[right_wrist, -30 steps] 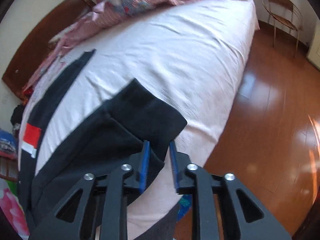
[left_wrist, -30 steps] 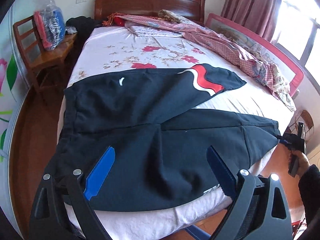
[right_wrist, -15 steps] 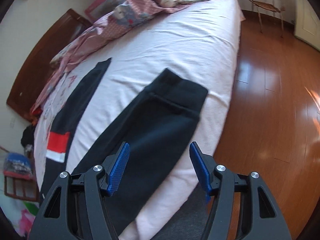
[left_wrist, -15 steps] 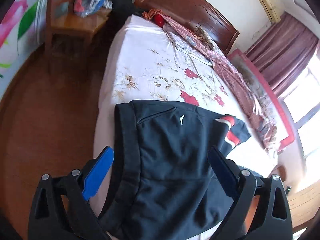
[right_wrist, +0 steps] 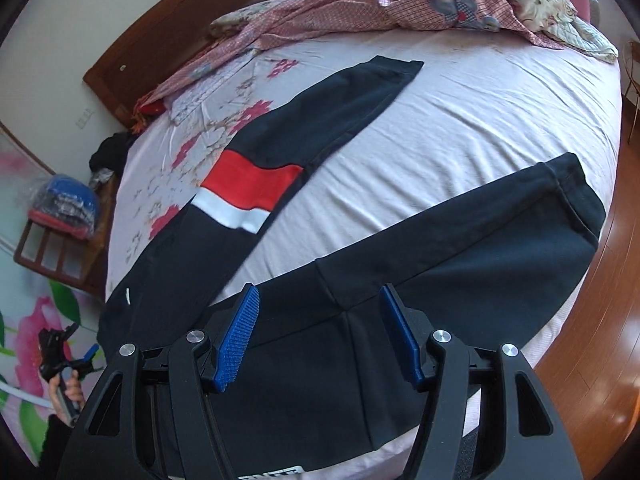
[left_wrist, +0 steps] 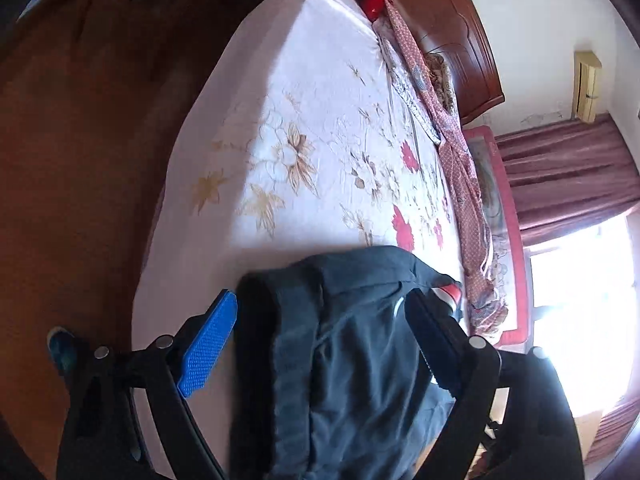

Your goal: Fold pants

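Black pants point(right_wrist: 460, 264) lie spread flat on the bed, legs apart. The far leg has a red and white band point(right_wrist: 252, 192). The near leg's cuff point(right_wrist: 576, 196) reaches the bed's right edge. My right gripper point(right_wrist: 320, 332) is open, just above the near leg's thigh. My left gripper point(left_wrist: 320, 344) is open, its jaws straddling the waistband end of the pants point(left_wrist: 344, 352) near the bed's left edge. The left gripper also shows small in the right wrist view point(right_wrist: 76, 356), at the far left.
The bed point(right_wrist: 500, 92) has a floral sheet point(left_wrist: 320, 128) and a wooden headboard point(left_wrist: 452, 20). A pink patterned blanket point(right_wrist: 380, 4) lies heaped along the far side. A wooden chair with a bag point(right_wrist: 64, 208) stands by the head. Wooden floor point(left_wrist: 80, 140) surrounds the bed.
My right gripper let go of the near cuff, opened, and moved back toward the thigh. My left gripper swung left and down over the waistband.
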